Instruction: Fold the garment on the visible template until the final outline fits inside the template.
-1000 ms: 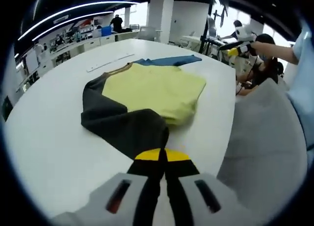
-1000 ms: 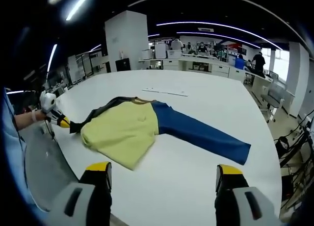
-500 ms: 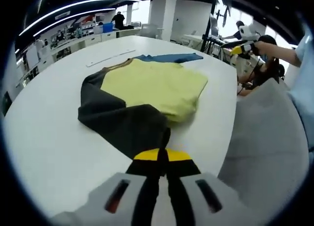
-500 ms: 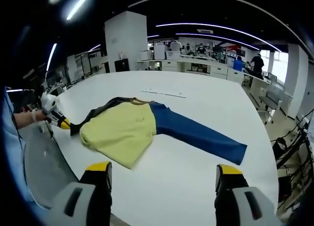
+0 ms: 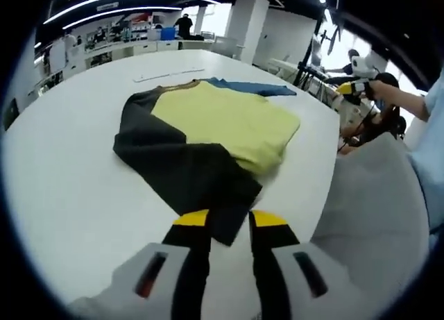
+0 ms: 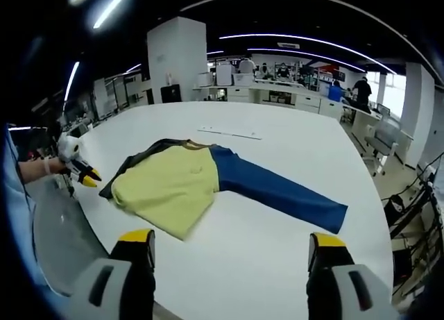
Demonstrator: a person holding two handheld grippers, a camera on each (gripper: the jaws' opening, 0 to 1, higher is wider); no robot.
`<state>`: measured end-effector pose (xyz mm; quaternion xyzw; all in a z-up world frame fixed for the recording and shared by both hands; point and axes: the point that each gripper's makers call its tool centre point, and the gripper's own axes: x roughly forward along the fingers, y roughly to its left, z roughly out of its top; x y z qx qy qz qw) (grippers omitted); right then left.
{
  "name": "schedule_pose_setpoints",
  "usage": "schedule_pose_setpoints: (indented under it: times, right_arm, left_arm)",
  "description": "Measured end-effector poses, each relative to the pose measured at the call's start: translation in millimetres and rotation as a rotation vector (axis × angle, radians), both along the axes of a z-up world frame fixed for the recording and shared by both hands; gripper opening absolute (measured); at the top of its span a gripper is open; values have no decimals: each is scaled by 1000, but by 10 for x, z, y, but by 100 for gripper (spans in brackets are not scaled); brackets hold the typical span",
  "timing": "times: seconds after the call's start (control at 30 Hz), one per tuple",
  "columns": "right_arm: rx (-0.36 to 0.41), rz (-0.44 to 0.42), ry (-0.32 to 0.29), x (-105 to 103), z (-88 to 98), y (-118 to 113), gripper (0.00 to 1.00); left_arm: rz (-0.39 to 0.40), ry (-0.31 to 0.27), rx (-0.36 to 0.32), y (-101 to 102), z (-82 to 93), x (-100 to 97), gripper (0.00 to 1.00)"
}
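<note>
A long-sleeved garment lies flat on the white table (image 5: 62, 167), its yellow body (image 5: 222, 122) in the middle. The dark sleeve (image 5: 187, 171) is folded toward me, its cuff lying between the tips of my left gripper (image 5: 229, 221), which stands open. The blue sleeve (image 5: 253, 87) stretches away behind. In the right gripper view the yellow body (image 6: 163, 188) and the outstretched blue sleeve (image 6: 277, 191) lie ahead of my right gripper (image 6: 229, 240), open wide and holding nothing. The left gripper (image 6: 84, 174) hovers just off the dark cuff.
A thin white strip (image 6: 227, 132) lies on the table (image 6: 291, 139) beyond the collar. The table edge runs close on the near side, with a grey-clad lap (image 5: 374, 195) beside it. The right gripper (image 5: 350, 87) is held up at the far right. Desks and people fill the background.
My left gripper has opened and let go of the dark sleeve's cuff, which now lies flat on the table. The right gripper stays open and nearly still.
</note>
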<state>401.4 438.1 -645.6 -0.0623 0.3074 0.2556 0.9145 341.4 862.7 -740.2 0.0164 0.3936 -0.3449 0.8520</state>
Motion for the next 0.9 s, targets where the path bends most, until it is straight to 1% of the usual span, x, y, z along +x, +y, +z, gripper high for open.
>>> schedule_pose_setpoints:
  times: [0.03,0.07,0.13,0.17,0.27,0.33,0.37,0.5,0.63,0.67,0.7,0.73,0.83,0.9]
  right_arm:
    - [1,0,2,-5,-7,5,92]
    - [2,1,2,-6,-10,6,92]
    - [4,1,4,-12,-20,11,91]
    - [7,0,6,-18,-26,16,91]
    - [7,0,7,-20,-33,15,91]
    - [8,-1,7,-18,-32,12,91]
    - [8,-2,7,-18,-30,11,90]
    - [7,-2,5,-20,-22,-1,90]
    - [7,-5,6,-25,-27,-20,89]
    - [8,-6,7,-29,-30,-21,89]
    - [8,-7,8,-32,-33,-22,89]
    - [7,-6,8,-36,-37,-22,89]
    - [3,-6,13,-47,-57,-27,89]
    - [3,-7,15,-50,-67,-27,89]
  left_arm:
    - [15,12,8,34,-33,-8,18]
    - [20,12,22,59,-53,-10,18]
    - [14,1,28,62,-70,-29,17]
    - [19,8,33,67,-88,-40,17]
    - [16,21,37,52,-137,-64,17]
    - [19,38,39,38,-173,-80,17]
    - [27,54,52,46,-201,-93,17]
    - [11,53,88,33,-244,-116,17]
    - [9,69,82,0,-276,-123,16]
    - [14,75,86,-7,-296,-118,15]
    - [16,58,90,3,-287,-96,13]
    - [18,68,100,4,-301,-106,11]
    - [20,54,146,47,-321,-59,5]
    - [19,48,155,40,-322,-50,3]
